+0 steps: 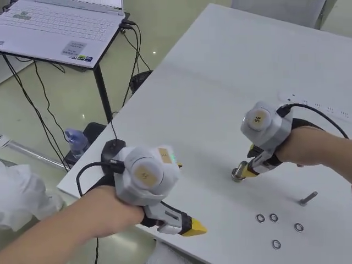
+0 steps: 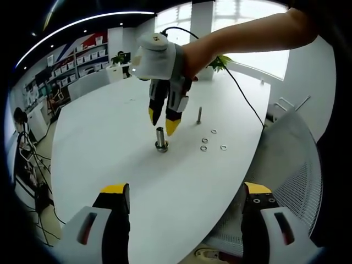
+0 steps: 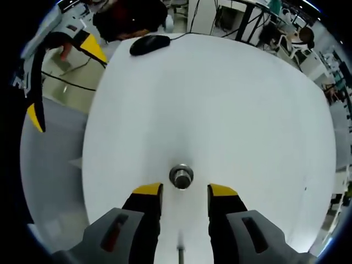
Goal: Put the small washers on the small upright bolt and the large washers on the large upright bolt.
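Currently I count one white table (image 1: 220, 82), one laptop (image 1: 55, 27), two grippers, two bolts and four washers.

Item 1, table: it carries all the task parts. The laptop sits off it, on a separate black stand at the upper left of the head view.

Item 2, left gripper (image 1: 190, 226): I see it at the near edge of the table, well apart from both bolts. In the left gripper view its own jaws (image 2: 186, 190) stand wide apart with nothing between them.

Item 3, right gripper (image 1: 250, 169): it is over the table with its tips pointing down, just above the large bolt (image 1: 239, 171). In the right gripper view the jaws (image 3: 184, 192) are parted to a moderate gap. The bolt top (image 3: 181, 176) sits just ahead of the yellow tips, between their lines, and I see no contact. They hold nothing.

Item 4, bolts: the large bolt (image 2: 160, 140) stands upright on the table. The small bolt (image 1: 308, 198) stands near it, on the right in the head view, and reads as upright in the left gripper view (image 2: 199, 114).

Item 5, washers (image 1: 273, 218): all four lie flat on the table in a loose cluster near the small bolt. I cannot tell small from large.
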`<act>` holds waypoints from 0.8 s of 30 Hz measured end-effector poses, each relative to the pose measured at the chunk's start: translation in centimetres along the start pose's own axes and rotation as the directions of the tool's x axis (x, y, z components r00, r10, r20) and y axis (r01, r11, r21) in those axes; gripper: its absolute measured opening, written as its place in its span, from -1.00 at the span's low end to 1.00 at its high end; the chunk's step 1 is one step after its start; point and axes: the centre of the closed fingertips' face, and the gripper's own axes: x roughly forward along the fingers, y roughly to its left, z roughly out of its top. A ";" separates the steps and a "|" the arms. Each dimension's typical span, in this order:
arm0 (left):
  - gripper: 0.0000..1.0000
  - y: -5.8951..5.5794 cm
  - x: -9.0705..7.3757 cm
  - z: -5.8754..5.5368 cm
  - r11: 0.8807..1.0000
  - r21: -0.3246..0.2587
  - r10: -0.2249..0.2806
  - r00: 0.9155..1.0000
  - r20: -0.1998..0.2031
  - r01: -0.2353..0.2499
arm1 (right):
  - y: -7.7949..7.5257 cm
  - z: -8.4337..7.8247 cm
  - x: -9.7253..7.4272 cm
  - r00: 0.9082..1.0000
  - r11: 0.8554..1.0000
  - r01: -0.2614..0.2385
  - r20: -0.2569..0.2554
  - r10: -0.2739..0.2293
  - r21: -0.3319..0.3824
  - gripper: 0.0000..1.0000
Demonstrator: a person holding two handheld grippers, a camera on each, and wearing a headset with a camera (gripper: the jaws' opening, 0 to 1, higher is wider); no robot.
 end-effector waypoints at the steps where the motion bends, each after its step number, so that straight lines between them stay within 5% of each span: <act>1: 0.67 0.0 0.0 0.0 1.000 0.000 -0.001 1.000 0.000 0.001 | 0.0 -0.1 -0.4 1.000 1.000 0.006 0.008 -0.006 0.000 -0.33; 14: 0.66 -0.2 1.1 0.6 0.999 0.027 -0.027 0.999 -0.018 0.028 | 2.3 -4.2 -5.8 0.995 0.997 0.063 0.079 -0.066 0.041 -0.32; 24: 0.67 -0.6 1.7 1.5 0.999 0.045 -0.030 0.999 -0.019 0.031 | 3.5 -7.6 -7.3 0.993 0.993 0.074 0.085 -0.082 0.094 -0.31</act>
